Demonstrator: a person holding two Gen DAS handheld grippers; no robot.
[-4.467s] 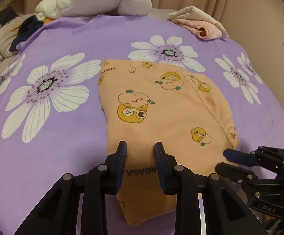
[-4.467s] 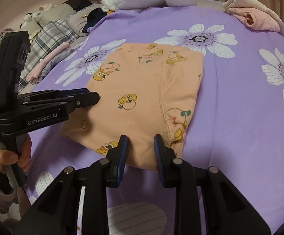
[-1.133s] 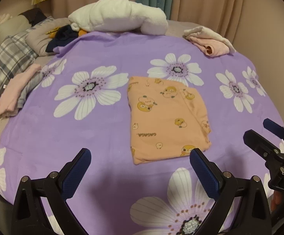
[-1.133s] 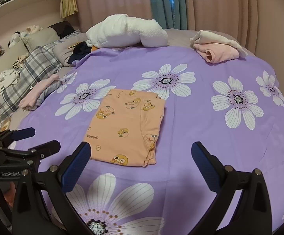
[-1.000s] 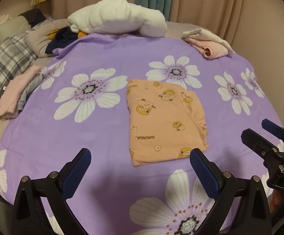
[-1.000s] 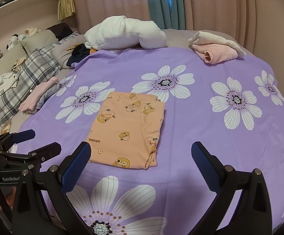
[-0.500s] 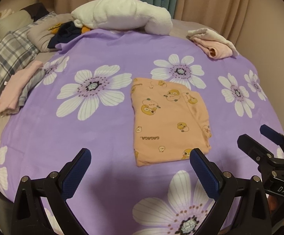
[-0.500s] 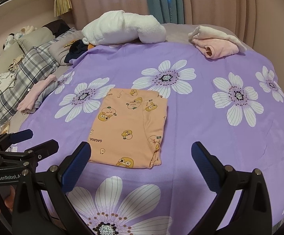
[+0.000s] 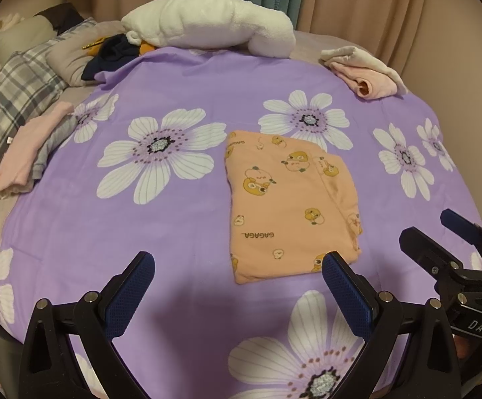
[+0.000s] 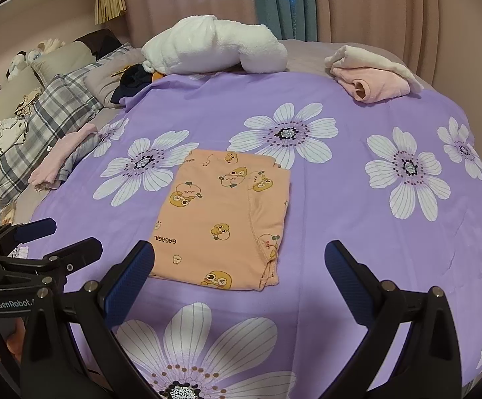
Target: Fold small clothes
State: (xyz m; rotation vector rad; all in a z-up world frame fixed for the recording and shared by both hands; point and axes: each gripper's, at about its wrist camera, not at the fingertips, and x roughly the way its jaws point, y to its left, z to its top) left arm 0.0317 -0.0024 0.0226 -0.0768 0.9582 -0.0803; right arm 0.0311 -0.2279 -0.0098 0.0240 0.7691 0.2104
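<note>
A small orange garment [image 9: 291, 202] with cartoon duck prints lies folded flat in a rectangle on the purple flowered bedsheet [image 9: 181, 232]. It also shows in the right wrist view [image 10: 227, 212]. My left gripper [image 9: 237, 286] is wide open and empty, held back above the near edge of the bed, left of the garment's near corner. My right gripper [image 10: 241, 276] is wide open and empty, just short of the garment's near edge. Each gripper shows at the side of the other's view, the right one [image 9: 453, 242] and the left one [image 10: 45, 242].
A white rolled blanket [image 9: 207, 26] lies at the far edge of the bed. A folded pink and cream pile [image 9: 364, 69] sits at the far right. A pink and grey folded garment [image 9: 28, 153] lies at the left edge, with plaid pillows [image 9: 11, 89] beyond it.
Both grippers were shut on the garment's near edge 4.5 s ago; they have let go, opened wide and pulled back. Over the last second the views shift only slightly.
</note>
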